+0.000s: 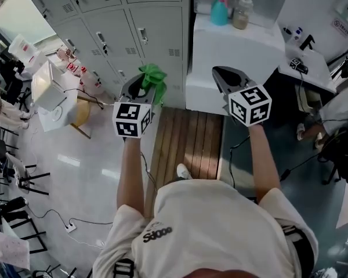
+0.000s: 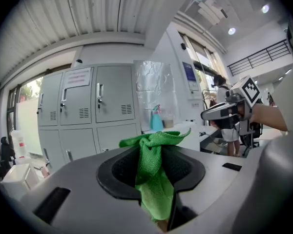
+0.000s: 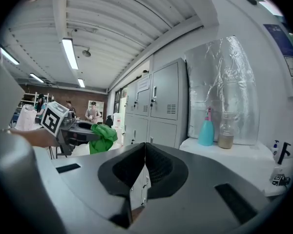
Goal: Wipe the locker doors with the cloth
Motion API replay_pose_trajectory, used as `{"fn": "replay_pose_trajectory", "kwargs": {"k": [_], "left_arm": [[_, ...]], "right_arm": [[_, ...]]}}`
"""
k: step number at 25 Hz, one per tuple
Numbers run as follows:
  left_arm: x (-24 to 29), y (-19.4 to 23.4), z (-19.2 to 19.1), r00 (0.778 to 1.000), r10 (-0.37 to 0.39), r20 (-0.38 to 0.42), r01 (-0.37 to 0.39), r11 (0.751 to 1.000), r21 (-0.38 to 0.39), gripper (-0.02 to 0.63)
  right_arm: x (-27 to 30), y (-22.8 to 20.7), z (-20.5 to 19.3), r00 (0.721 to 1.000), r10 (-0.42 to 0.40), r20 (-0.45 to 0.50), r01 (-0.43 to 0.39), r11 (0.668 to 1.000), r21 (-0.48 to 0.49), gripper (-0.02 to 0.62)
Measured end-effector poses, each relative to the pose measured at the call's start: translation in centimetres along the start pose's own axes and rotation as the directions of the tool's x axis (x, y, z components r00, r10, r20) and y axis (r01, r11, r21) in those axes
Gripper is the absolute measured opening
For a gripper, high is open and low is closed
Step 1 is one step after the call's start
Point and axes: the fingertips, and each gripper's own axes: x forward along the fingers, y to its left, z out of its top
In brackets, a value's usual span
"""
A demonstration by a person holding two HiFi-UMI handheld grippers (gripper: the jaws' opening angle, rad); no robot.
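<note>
A green cloth (image 1: 153, 79) hangs bunched from my left gripper (image 1: 140, 87), which is shut on it in front of the lower grey locker doors (image 1: 113, 33). In the left gripper view the cloth (image 2: 154, 169) fills the closed jaws, and the lockers (image 2: 88, 101) stand a short way ahead. My right gripper (image 1: 225, 77) is shut with nothing in it, held over the edge of a white counter (image 1: 238, 54). The right gripper view shows the lockers (image 3: 158, 106) ahead and the left gripper with the cloth (image 3: 102, 138) off to the left.
A teal spray bottle (image 1: 220, 7) and a jar (image 1: 242, 11) stand at the back of the white counter. A wooden platform (image 1: 188, 143) lies on the floor below me. A white box (image 1: 49, 88) and cables sit at the left, a black chair at the right.
</note>
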Motion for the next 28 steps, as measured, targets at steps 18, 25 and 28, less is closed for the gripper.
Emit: {"fn": "replay_pose_trajectory", "kwargs": {"k": [18,25,28], "left_arm": [[11.6,15.0,7.0,0.985,0.134,0.104,-0.135,0.991,0.003,0.137],[16.4,22.8,16.1,0.953,0.198,0.230,-0.213,0.976,0.044,0.137],[18.1,25.1,20.3,0.937,0.200,0.288,-0.223,0.973,0.051,0.137]], "right_arm": [[16.3,-9.6,8.3,0.996,0.034,0.083,-0.029,0.998,-0.052,0.009],[22.9,-15.3,17.1,0.980,0.065,0.188,-0.054,0.997,-0.060,0.009],[24.7,-16.6,20.3,0.973,0.101,0.208,-0.096,0.995,-0.036,0.009]]}}
